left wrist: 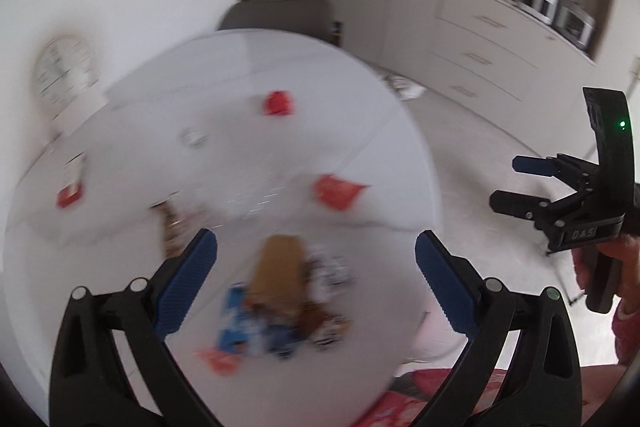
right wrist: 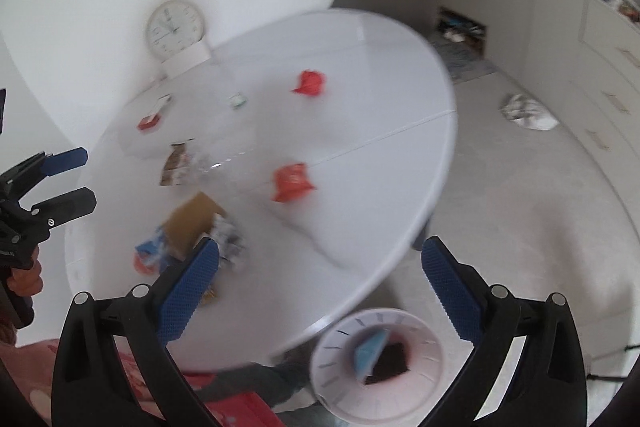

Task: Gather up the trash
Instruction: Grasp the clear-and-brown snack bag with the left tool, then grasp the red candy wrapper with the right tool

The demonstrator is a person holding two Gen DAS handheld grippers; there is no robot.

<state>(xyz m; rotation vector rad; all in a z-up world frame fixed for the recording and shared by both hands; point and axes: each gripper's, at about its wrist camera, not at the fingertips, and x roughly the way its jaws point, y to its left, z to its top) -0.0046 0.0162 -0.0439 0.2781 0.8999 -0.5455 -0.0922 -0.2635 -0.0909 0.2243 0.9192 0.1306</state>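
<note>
From the left wrist camera, a round white table (left wrist: 120, 227) fills the middle, blurred by motion. The left gripper (left wrist: 316, 279) stands wide open with nothing between its blue pads. Below it, at the table's near edge, lies a heap of trash (left wrist: 280, 307): a brown carton on blue and printed wrappers. Farther off are two red wrappers (left wrist: 338, 191), (left wrist: 277, 103), a small pale scrap (left wrist: 194, 138) and a red-and-white packet (left wrist: 72, 183) at the left. A clock (left wrist: 64, 71) leans by the far wall, a grey chair back (left wrist: 276, 13) stands behind the table, and drawers and shelves line the right. The right gripper (left wrist: 516, 185) shows at the right edge, jaws parted and empty, a hand (left wrist: 608, 263) partly cut off beneath it.

From the right wrist camera, the same table (right wrist: 380, 99) tilts across the frame. The right gripper (right wrist: 320, 287) is spread wide, holding nothing. A white bin (right wrist: 340, 387) sits on the floor at the table's near right, with blue and dark trash inside; its contents are too smeared to name. A crumpled white bag (right wrist: 528, 111) lies on the far floor.
</note>
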